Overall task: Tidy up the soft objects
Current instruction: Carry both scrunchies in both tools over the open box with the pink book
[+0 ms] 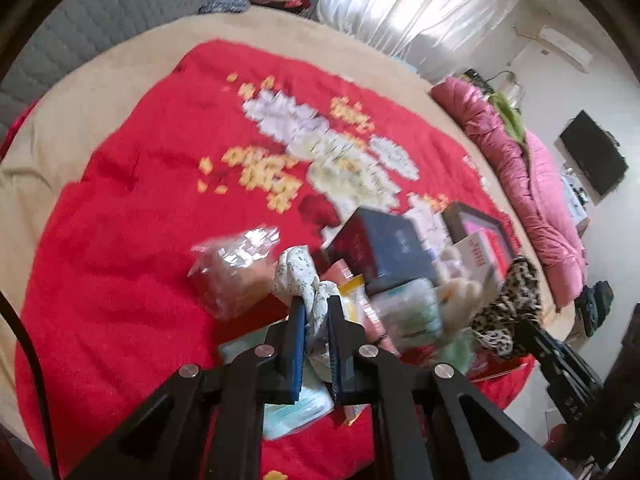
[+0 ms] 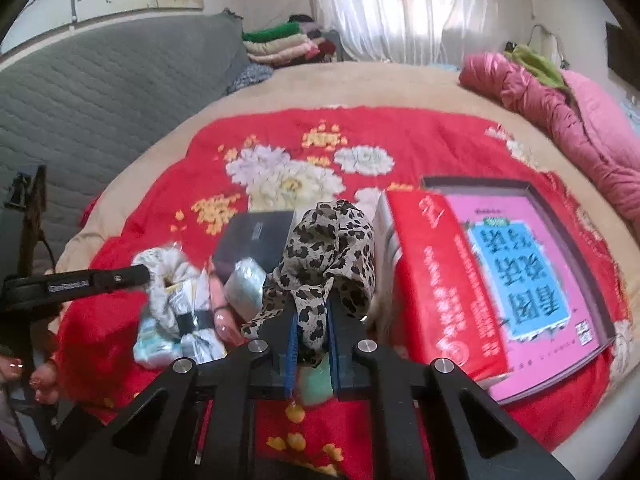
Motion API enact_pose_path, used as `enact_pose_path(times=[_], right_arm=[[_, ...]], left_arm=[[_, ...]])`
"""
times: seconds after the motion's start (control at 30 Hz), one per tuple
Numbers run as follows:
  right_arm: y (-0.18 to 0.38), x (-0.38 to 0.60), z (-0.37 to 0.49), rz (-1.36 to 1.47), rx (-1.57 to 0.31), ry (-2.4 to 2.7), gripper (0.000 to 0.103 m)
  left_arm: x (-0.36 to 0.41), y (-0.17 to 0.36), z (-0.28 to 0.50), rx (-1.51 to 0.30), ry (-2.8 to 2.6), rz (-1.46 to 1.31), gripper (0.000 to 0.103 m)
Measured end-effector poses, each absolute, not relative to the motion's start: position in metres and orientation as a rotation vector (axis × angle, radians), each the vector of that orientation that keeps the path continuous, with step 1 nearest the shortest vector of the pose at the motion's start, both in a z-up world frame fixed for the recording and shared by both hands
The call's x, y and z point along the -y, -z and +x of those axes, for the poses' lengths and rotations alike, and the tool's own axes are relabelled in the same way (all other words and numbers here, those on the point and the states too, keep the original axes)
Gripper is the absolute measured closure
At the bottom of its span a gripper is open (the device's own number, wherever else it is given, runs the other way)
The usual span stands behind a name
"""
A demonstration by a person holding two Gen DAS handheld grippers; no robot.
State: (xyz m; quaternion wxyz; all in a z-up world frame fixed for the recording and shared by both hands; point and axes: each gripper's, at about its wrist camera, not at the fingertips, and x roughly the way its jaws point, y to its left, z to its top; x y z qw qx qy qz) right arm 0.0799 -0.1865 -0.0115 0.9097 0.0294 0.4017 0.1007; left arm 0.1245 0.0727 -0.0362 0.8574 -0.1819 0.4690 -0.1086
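My left gripper (image 1: 316, 300) is shut on a white floral cloth (image 1: 296, 270) and holds it above the pile on the red blanket (image 1: 120, 240). My right gripper (image 2: 312, 300) is shut on a leopard-print scarf (image 2: 328, 236), which hangs bunched over its tips. The scarf also shows in the left wrist view (image 1: 508, 304) at the right. The white cloth (image 2: 168, 276) and the left gripper's finger (image 2: 100, 278) show at the left of the right wrist view. Packets and a tissue pack (image 2: 246, 286) lie under both.
A dark box (image 2: 256, 240), a red book (image 2: 436, 280) and a pink-covered book (image 2: 532, 280) lie on the blanket. A clear plastic bag (image 1: 232, 268) lies left. A pink quilt (image 2: 560, 112) is at the bed's far right, folded clothes (image 2: 280, 40) at the back.
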Motion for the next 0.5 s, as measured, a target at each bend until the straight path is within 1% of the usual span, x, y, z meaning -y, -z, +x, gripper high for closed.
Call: enact_pose_path(times=[0.2, 0.5], right_arm=[[-0.002, 0.197, 0.078, 0.091, -0.808, -0.194, 0.091], [-0.015, 0.204, 0.071, 0.109, -0.773, -0.2, 0.091]], left_arm=[[-0.068, -0.003, 0.119, -0.901, 0.235, -0.343, 0.092], [-0.057, -0.027, 0.115, -0.872, 0.241, -0.308, 0.092]])
